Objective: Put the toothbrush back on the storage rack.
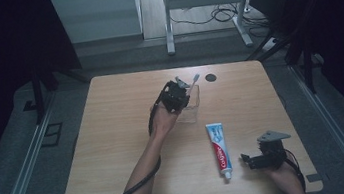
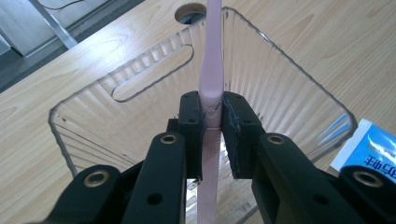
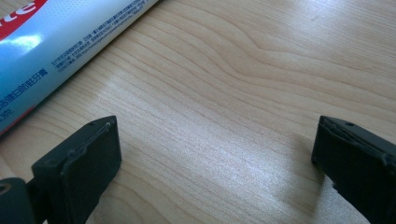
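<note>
My left gripper (image 1: 177,90) (image 2: 212,122) is shut on the pale pink handle of a toothbrush (image 2: 211,84), held over a clear ribbed plastic box (image 2: 280,79) (image 1: 192,105). The brush head (image 1: 195,78) sticks up past the box's far side in the high view. A blue and white toothpaste tube (image 1: 220,149) (image 3: 51,51) lies flat on the table near the front right. My right gripper (image 1: 250,160) (image 3: 212,158) rests low by the tube's cap end, open, with bare wood between its jaws.
The wooden table (image 1: 114,135) has a round cable hole (image 1: 211,77) near its far edge. Metal rails run along both sides of the table. A desk frame with cables (image 1: 210,16) stands on the floor beyond.
</note>
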A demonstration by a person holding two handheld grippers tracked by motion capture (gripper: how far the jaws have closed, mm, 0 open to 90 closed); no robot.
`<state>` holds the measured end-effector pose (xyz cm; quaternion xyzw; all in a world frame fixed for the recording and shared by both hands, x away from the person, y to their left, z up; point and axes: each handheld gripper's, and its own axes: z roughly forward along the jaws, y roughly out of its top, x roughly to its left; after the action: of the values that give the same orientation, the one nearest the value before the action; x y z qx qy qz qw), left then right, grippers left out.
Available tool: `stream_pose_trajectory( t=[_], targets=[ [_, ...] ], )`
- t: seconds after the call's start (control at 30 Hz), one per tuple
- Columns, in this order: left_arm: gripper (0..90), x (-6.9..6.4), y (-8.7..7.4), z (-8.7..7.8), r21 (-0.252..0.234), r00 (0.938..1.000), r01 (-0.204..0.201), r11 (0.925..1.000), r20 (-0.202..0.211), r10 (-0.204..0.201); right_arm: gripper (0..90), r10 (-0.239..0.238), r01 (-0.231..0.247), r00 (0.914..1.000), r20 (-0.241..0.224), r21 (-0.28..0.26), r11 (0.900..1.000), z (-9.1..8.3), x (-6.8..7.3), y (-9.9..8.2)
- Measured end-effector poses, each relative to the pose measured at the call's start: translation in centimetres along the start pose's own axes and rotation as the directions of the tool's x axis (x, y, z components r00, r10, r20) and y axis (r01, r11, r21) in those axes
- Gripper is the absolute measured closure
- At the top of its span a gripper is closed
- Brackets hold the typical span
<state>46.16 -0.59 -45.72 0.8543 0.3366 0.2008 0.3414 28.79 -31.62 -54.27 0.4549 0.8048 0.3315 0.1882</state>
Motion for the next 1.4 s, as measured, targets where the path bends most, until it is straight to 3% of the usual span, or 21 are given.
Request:
stream_pose_trajectory(
  t=[0.17,0.3,0.5,0.6,0.97,1.4],
  targets=[
    [78.2,0.0,-0.2,0.3,0.037,1.0,-0.004,0.9993,0.005,0.004,0.8,-0.001,0.001,1.0,0.001,0.0,1.0,0.0,0.0,0.0],
    [78.1,0.1,-0.4,0.7,0.066,0.9997,0.018,0.9976,0.013,-0.019,0.8,-0.001,0.001,1.0,0.0,0.0,1.0,0.0,0.0,0.0],
    [77.4,0.1,-0.4,0.8,0.07,0.9987,0.04,0.9967,0.03,-0.043,0.8,-0.001,0.001,1.0,0.001,0.0,1.0,0.0,0.0,0.0],
    [71.1,0.1,-0.4,0.8,0.066,0.9982,0.047,0.9967,0.034,-0.049,0.8,-0.001,0.001,1.0,0.0,0.0,1.0,0.0,0.0,0.0],
    [62.3,-0.1,-0.3,0.1,0.023,0.9983,0.048,0.9986,0.031,-0.049,0.7,-0.001,0.001,1.0,0.0,0.0,1.0,0.0,0.0,0.0],
    [45.7,-0.8,0.3,-1.6,-0.025,0.9994,-0.013,0.9996,0.032,0.014,0.7,-0.001,0.001,1.0,0.001,0.0,1.0,0.0,0.0,0.0]
  ],
)
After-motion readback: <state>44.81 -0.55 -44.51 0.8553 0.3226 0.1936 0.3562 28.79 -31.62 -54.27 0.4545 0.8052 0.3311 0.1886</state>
